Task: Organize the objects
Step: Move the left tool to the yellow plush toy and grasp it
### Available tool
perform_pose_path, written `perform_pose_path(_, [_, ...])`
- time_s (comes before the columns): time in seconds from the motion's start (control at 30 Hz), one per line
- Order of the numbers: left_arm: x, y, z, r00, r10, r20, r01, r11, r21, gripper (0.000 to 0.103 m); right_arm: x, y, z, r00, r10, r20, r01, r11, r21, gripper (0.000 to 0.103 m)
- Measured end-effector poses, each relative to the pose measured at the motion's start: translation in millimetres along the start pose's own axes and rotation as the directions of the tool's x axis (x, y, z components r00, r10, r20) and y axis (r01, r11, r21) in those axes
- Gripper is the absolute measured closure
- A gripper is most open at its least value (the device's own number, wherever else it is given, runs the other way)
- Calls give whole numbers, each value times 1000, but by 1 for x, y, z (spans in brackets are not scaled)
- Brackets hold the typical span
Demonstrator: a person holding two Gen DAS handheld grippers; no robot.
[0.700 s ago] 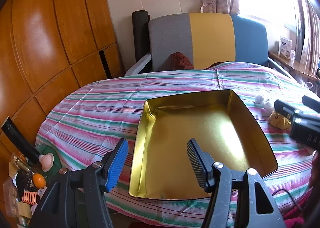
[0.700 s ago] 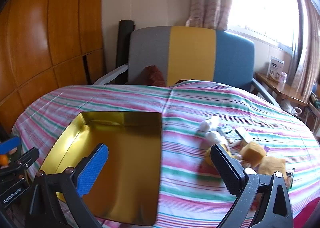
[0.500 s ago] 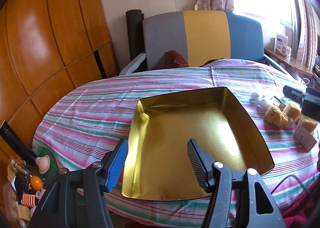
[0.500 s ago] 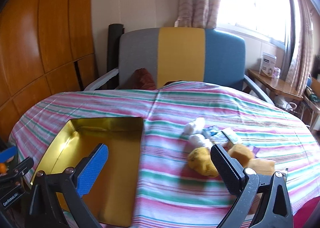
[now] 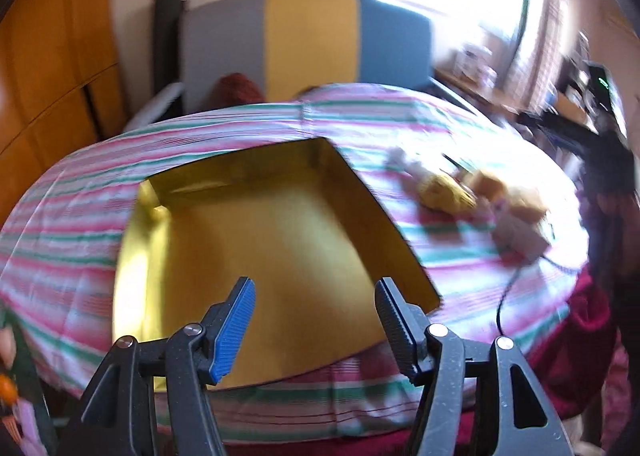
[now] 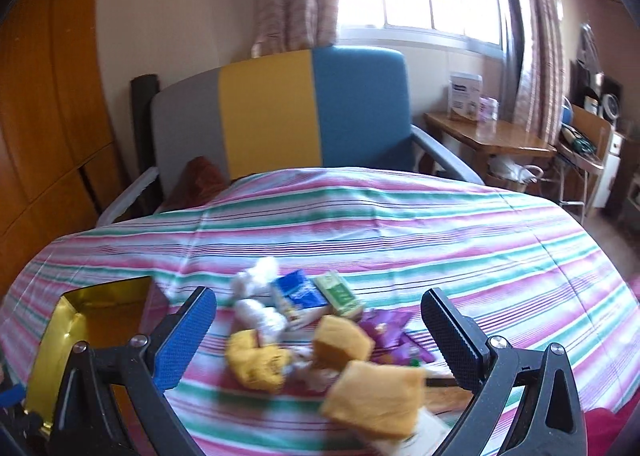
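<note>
An empty gold tin tray (image 5: 280, 252) lies on the striped tablecloth (image 5: 80, 192); its corner shows in the right wrist view (image 6: 100, 300). My left gripper (image 5: 314, 320) is open and empty over the tray's near edge. My right gripper (image 6: 320, 332) is open and empty above a pile of small objects: a yellow cloth lump (image 6: 256, 364), two orange sponge blocks (image 6: 344, 340) (image 6: 376, 400), white cotton balls (image 6: 256, 280), a blue packet (image 6: 298, 292), a green box (image 6: 340, 294) and purple wrappers (image 6: 388, 328). The pile shows blurred in the left wrist view (image 5: 472, 192).
A grey, yellow and blue chair (image 6: 280, 112) stands behind the table. A wooden side table (image 6: 488, 136) with a white box stands at the right under the window. Wooden wall panels (image 5: 52, 64) are at the left. A black cable (image 5: 508, 288) hangs over the table's right edge.
Both grippers have swung to the right. The tray has shifted left in both views and the pile now sits between my right gripper's fingers. Both stay open.
</note>
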State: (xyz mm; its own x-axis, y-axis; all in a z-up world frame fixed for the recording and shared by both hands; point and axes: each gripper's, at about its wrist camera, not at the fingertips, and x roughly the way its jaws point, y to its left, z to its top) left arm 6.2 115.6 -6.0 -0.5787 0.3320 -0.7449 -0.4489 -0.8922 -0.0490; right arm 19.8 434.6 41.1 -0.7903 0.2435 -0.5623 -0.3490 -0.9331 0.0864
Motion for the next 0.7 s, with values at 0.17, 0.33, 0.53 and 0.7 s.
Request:
perform_pose_path(0.17, [10, -19, 27, 994, -111, -17, 111, 994, 20, 40, 25, -52, -5, 999, -13, -40, 17, 995, 97, 0])
perform_pose_path(0.33, [43, -49, 65, 982, -158, -106, 164, 985, 46, 37, 34, -79, -11, 997, 22, -75, -3, 970, 243, 0])
perform_pose_path(0.53, [91, -97, 96, 952, -230, -200, 250, 965, 80, 38, 28, -87, -10, 998, 54, -45, -38, 955, 293, 0])
perform_pose_path(0.7, [147, -127, 113, 939, -207, -274, 236, 968, 79, 38, 30, -93, -10, 995, 82, -49, -62, 944, 324, 0])
